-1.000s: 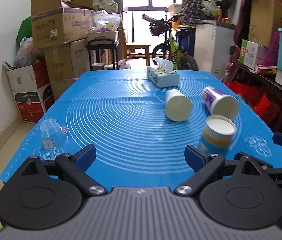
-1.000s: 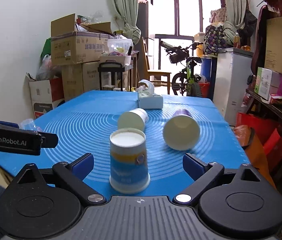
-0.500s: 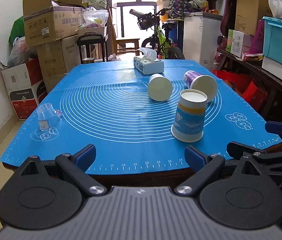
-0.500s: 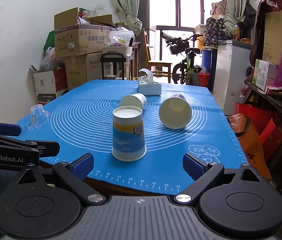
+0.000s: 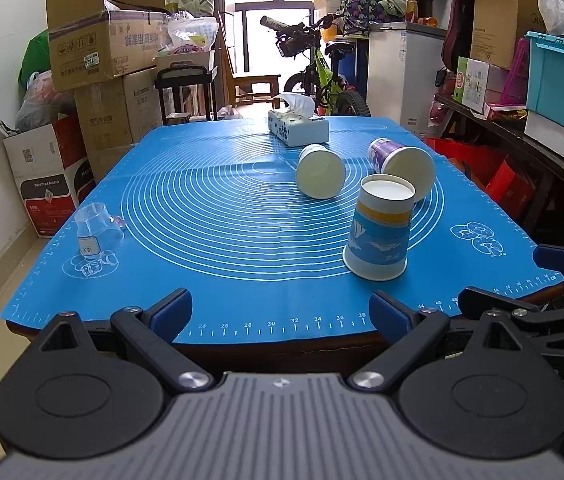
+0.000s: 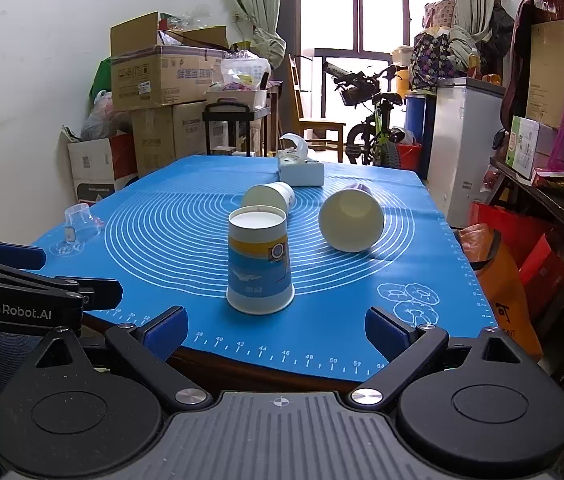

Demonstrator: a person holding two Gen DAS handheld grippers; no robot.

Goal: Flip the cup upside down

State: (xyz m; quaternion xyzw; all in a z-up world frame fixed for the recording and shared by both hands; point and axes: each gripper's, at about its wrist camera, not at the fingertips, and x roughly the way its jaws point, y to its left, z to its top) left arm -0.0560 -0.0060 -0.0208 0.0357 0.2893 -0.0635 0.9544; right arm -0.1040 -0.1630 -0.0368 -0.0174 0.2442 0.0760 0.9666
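a: right wrist view has the blue-banded cup (image 6: 260, 264) standing mouth-down on the blue mat (image 6: 170, 240), its white base facing up, near the front edge. a second ago the same cup sat right between the right gripper (image 6: 278, 330) tips and filled the low centre of the view; now it is well apart from them.

b: so the tool has backed away. how are the tongs?

a: spread wide, nothing between them. same for the left gripper (image 5: 280, 310) in its own view: spread, empty, hanging over the near edge of the table (image 5: 282, 350), and it too has pulled back, since the mat edge with its ruler marks now shows in front of it.

b: and the cup (image 5: 379, 228) from the left side?

a: upright on its rim, to the right of centre, just in front of the purple cup (image 5: 401, 162) lying on its side. another pale cup (image 5: 319, 170) lies on its side beside that one, open mouth toward the camera.

b: then i'd judge the flip on this cup done: inverted, released, standing free.

a: agreed, as a judgement. it looks slightly leaning in the left view, but that may be the fisheye. the two lying cups are untouched; whether they count, the task line does not say.

b: anything else on the mat?

a: a tissue box (image 5: 297, 128) at the far end and a small clear cup (image 5: 94, 234) at the left edge.
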